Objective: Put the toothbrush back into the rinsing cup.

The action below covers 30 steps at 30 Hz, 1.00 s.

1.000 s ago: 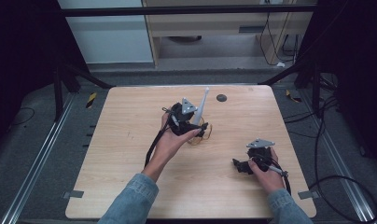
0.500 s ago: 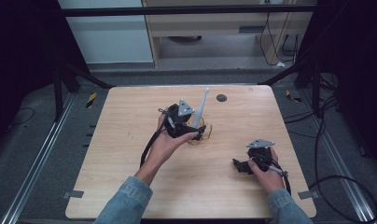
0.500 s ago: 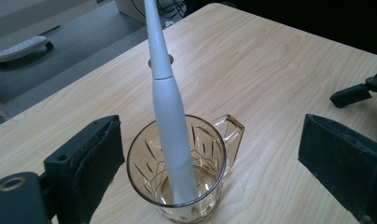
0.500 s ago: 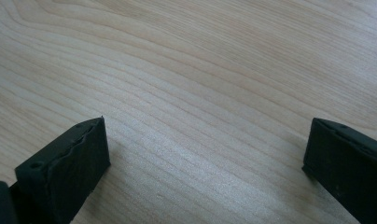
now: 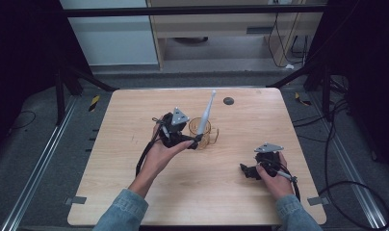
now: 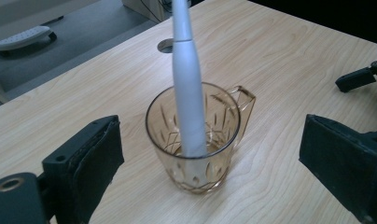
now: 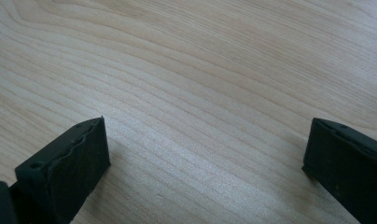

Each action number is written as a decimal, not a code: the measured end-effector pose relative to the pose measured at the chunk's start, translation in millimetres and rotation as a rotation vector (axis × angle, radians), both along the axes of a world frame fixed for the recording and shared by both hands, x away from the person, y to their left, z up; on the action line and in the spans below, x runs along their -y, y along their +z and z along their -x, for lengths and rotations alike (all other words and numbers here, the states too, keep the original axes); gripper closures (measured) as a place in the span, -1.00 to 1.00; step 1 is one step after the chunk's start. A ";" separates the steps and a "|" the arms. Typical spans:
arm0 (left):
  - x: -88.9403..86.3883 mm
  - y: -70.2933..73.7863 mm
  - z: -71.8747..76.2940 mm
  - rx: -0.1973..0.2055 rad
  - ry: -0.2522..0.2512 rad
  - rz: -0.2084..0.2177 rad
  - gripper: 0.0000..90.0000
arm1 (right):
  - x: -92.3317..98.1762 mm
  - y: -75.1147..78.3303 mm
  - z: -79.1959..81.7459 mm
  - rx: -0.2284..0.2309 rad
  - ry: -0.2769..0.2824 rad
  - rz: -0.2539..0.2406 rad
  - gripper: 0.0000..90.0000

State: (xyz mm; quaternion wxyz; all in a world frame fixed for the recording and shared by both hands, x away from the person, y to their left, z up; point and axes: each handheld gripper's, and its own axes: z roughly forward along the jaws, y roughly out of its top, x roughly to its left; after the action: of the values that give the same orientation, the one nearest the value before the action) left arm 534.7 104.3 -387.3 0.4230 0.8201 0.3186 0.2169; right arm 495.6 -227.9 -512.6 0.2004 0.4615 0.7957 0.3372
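Pale wood is running across the table, with dark floor and cabling lying around it. Nearest, at the right, the right gripper is resting low on the bare boards with its jaws spread wide and nothing between them; the right gripper view is looking straight down at wood grain between the two pads. Farther in, near the table's middle, the left gripper is sitting just beside the amber glass mug, jaws released and standing well apart on either side of it without touching. Inside the mug a white electric toothbrush is leaning, its base at the bottom and its head tilting up toward the far side. Beyond it, a small dark round fitting is sitting in the tabletop.

Judging the risks: the tall toothbrush is making the mug top-heavy, so a jaw brushing the rim or handle could be tipping it over, and glass is offering a slippery hold if pinched off-centre.
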 end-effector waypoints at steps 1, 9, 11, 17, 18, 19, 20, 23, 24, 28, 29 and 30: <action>-4.0 -0.7 0.5 -0.002 0.003 -0.007 -0.88 | 0.0 0.0 0.0 0.000 0.000 0.000 -0.99; -28.5 -11.2 -0.6 -0.018 0.040 -0.017 -0.90 | 0.0 0.0 0.0 0.000 0.000 0.000 -0.99; -32.6 -13.8 -1.3 -0.023 0.044 -0.021 -0.90 | 0.0 0.0 0.0 0.000 0.000 0.000 -0.99; -44.0 -24.5 -4.4 -0.046 0.054 -0.036 -0.89 | 0.0 0.0 0.0 0.000 0.000 0.000 -0.99; -45.7 -26.3 -4.6 -0.050 0.056 -0.039 -0.89 | 0.0 0.0 0.0 0.000 0.000 0.000 -0.99; -47.9 -28.7 -4.8 -0.056 0.059 -0.041 -0.89 | 0.0 0.0 0.0 0.000 0.000 0.000 -0.99; -50.3 -31.0 -5.0 -0.063 0.061 -0.044 -0.89 | 0.0 0.0 0.0 0.000 0.000 0.000 -0.99; -57.4 -37.7 -4.4 -0.076 0.068 -0.053 -0.90 | 0.1 0.0 -0.1 0.001 0.001 0.001 -0.99; -58.9 -39.2 -4.3 -0.078 0.071 -0.054 -0.90 | 0.0 0.0 0.0 0.000 0.000 0.000 -0.99; -68.0 -47.3 -4.3 -0.091 0.095 -0.058 -0.90 | 0.0 0.0 0.0 0.000 0.000 0.000 -0.99; -71.0 -49.7 -4.3 -0.096 0.101 -0.057 -0.90 | 0.0 0.0 0.0 0.000 0.000 0.000 -0.99; -72.7 -51.1 -4.2 -0.098 0.106 -0.058 -0.90 | -0.1 0.0 0.0 0.000 0.000 0.000 -0.99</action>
State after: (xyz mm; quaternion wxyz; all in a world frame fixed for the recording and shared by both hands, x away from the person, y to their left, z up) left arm 539.0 176.9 -438.4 0.3705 0.8237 0.3756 0.2076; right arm 495.6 -227.8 -512.6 0.2004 0.4617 0.7956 0.3372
